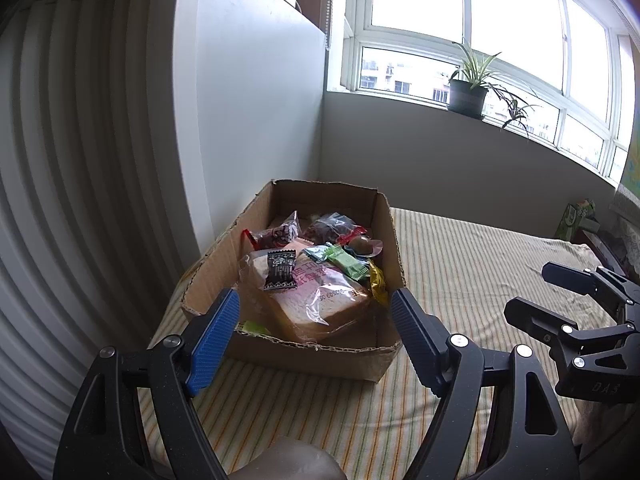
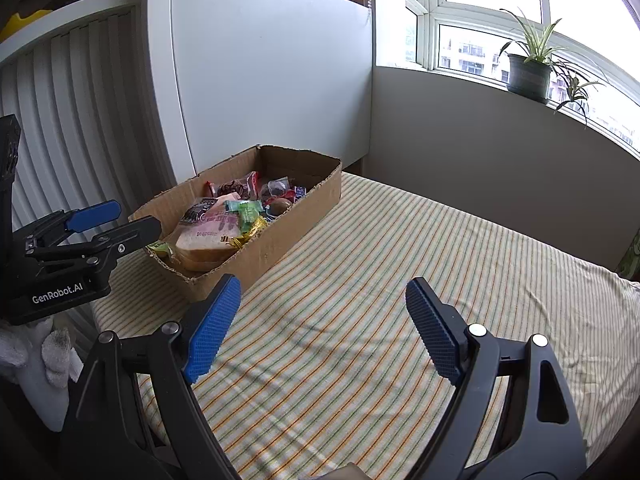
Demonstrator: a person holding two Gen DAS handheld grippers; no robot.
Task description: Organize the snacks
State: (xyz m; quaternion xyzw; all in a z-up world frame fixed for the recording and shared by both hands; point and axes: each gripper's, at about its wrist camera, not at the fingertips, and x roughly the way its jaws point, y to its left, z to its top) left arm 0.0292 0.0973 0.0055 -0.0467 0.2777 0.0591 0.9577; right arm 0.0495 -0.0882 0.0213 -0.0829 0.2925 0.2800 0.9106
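Note:
A shallow cardboard box [image 1: 224, 264] sits on the striped bed, filled with snacks: a bagged bread loaf [image 1: 324, 308], a black packet [image 1: 282, 271], green packets [image 1: 346, 260], a yellow wrapper [image 1: 378, 284] and red-wrapped sweets [image 1: 272, 236]. My left gripper [image 1: 316, 340] is open and empty, just in front of the box's near wall. My right gripper [image 2: 324, 328] is open and empty over bare bedsheet, right of the box [image 2: 288, 228]. The right gripper also shows in the left wrist view [image 1: 548, 292], and the left gripper shows in the right wrist view [image 2: 120, 220].
The striped bedsheet [image 2: 400, 264] spreads to the right of the box. A white wardrobe with slatted panels [image 1: 80, 160] stands left and behind. A potted plant [image 1: 468, 96] sits on the window sill. Small green items [image 1: 576, 220] lie at the bed's far right edge.

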